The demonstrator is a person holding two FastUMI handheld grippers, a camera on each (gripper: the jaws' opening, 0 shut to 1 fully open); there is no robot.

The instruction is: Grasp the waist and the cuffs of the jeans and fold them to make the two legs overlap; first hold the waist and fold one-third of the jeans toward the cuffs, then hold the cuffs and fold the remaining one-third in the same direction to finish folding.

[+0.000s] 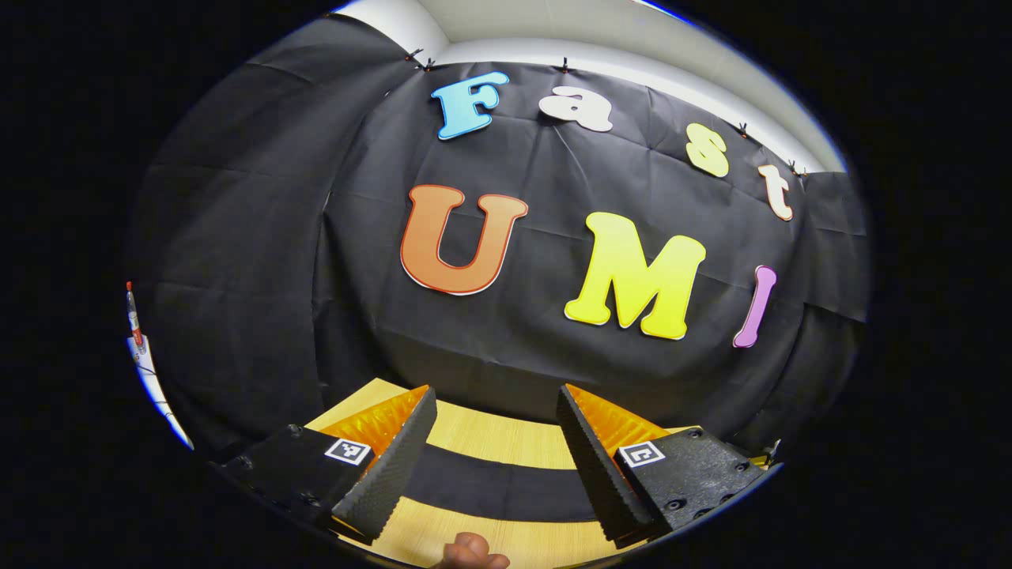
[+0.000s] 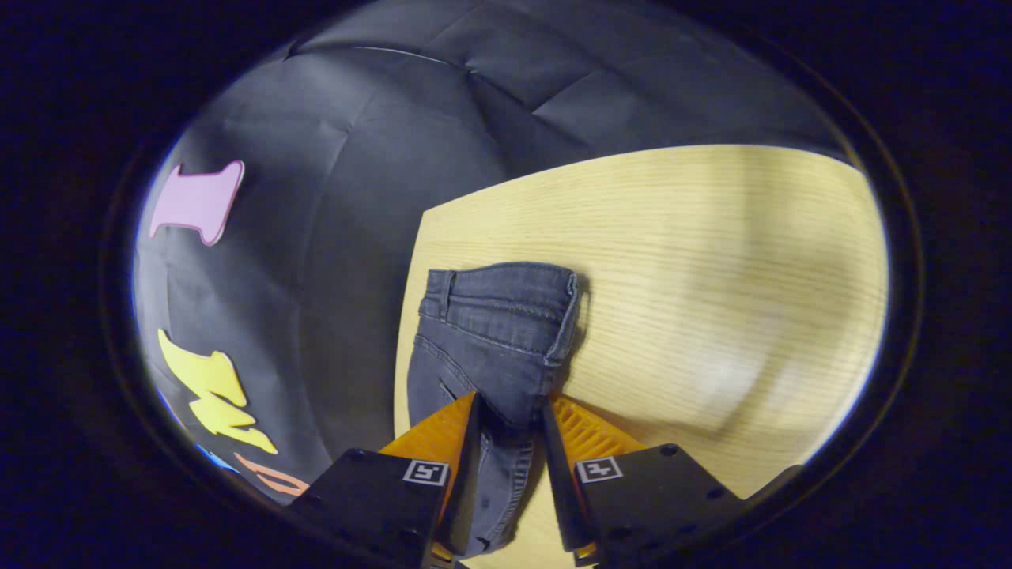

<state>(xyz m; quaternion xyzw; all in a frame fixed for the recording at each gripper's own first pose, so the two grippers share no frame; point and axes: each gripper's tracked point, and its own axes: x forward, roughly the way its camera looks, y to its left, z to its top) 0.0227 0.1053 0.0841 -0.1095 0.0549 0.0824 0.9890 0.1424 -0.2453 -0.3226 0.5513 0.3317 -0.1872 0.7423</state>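
Observation:
The dark grey jeans (image 2: 494, 332) lie on the light wooden table (image 2: 711, 261) in the right gripper view, the waistband at the far end near the table's left edge. My right gripper (image 2: 510, 419) is shut on the jeans below the waistband, with fabric pinched between both orange-backed fingers (image 2: 466, 442) and running on toward the camera. In the left gripper view my left gripper (image 1: 494, 431) stands open, raised and facing the booth wall, with nothing between its fingers. A dark band (image 1: 490, 482) crosses the table below it; whether it is the jeans I cannot tell.
The black cloth wall stands close behind the table's far edge (image 1: 474, 407). A fingertip (image 1: 470, 552) shows at the bottom of the left gripper view. Bare wood (image 2: 751, 332) spreads to the right of the jeans. A pen-like object (image 1: 134, 316) stands far left.

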